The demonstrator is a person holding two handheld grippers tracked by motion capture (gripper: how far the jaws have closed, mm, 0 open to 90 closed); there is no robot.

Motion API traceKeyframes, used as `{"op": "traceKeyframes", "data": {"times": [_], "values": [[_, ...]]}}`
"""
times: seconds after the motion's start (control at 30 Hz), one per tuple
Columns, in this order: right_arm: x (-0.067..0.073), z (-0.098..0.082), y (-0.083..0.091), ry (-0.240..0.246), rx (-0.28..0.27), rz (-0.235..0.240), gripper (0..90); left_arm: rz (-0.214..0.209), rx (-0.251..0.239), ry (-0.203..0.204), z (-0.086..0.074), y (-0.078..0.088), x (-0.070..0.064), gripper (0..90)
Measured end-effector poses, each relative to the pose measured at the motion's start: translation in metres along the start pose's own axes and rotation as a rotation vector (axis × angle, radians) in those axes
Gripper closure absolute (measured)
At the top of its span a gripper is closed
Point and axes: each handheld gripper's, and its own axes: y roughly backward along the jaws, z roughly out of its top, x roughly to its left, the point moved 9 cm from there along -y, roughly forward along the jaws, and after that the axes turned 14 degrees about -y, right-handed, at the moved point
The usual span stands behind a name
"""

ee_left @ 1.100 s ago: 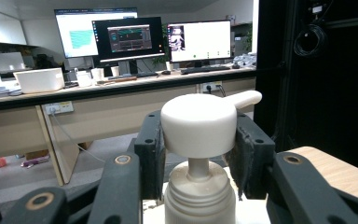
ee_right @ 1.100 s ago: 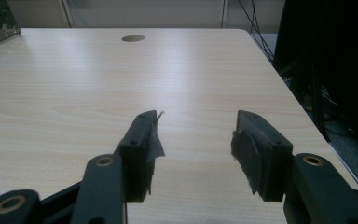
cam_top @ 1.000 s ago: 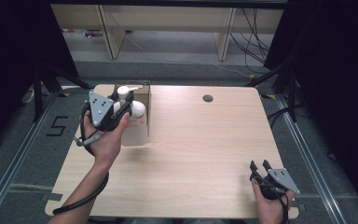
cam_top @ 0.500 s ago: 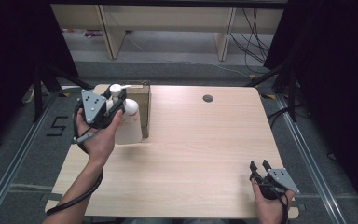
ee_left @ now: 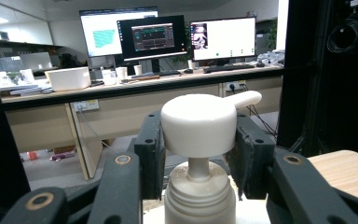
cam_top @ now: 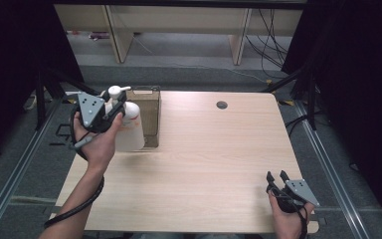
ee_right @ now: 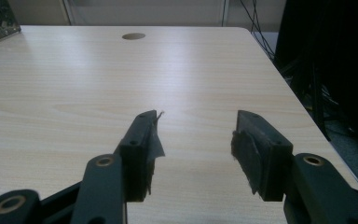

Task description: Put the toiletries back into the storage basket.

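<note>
My left gripper is shut on the pump head of a white pump bottle, one pad on each side of the cap. The bottle hangs upright from the jaws over the table's left part, just left of an open cardboard box. Whether its base touches the wood I cannot tell. The spout points away to the right in the left gripper view. My right gripper rests low at the table's near right corner, its jaws open with nothing between them.
The light wooden table has a round cable hole near its far edge. Beyond the table stand shelf legs and loose cables on the floor. Black frames flank both sides. A desk with monitors shows far off.
My left hand has carried the pump bottle leftward, away from the cardboard box. The right hand has stayed where it was.
</note>
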Motion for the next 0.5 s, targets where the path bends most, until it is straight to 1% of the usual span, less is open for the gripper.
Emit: {"op": "traceKeyframes", "data": {"times": [0.03, 0.07, 0.2, 0.23, 0.3, 0.43, 0.47, 0.5], "values": [[0.001, 0.0, 0.0, -0.011, 0.002, 0.006, 50.1, 0.004, 0.004, 0.004, 0.0, 0.0, 0.001, 59.3], [0.0, 0.0, 0.0, -0.002, -0.002, 0.003, 50.1, 0.004, 0.004, 0.0, -0.001, -0.001, 0.002, 59.3], [0.001, 0.001, -0.001, 0.001, -0.007, 0.005, 50.0, 0.011, 0.005, 0.0, -0.001, -0.002, 0.005, 59.3], [0.001, 0.0, -0.001, -0.006, 0.0, 0.006, 50.0, 0.013, 0.004, 0.001, -0.001, -0.003, 0.006, 59.3], [0.0, 0.001, -0.001, 0.011, -0.006, 0.004, 50.0, 0.016, 0.008, 0.002, -0.002, -0.003, 0.008, 59.3], [0.0, 0.001, -0.001, 0.012, -0.002, 0.002, 49.9, 0.02, 0.005, 0.006, -0.002, -0.004, 0.012, 59.3], [0.001, 0.0, -0.001, -0.006, 0.004, 0.007, 49.9, 0.02, 0.007, 0.006, -0.002, -0.004, 0.012, 59.3], [0.001, 0.0, -0.001, -0.005, -0.002, 0.007, 50.0, 0.02, 0.007, 0.005, -0.002, -0.005, 0.013, 59.4]]}}
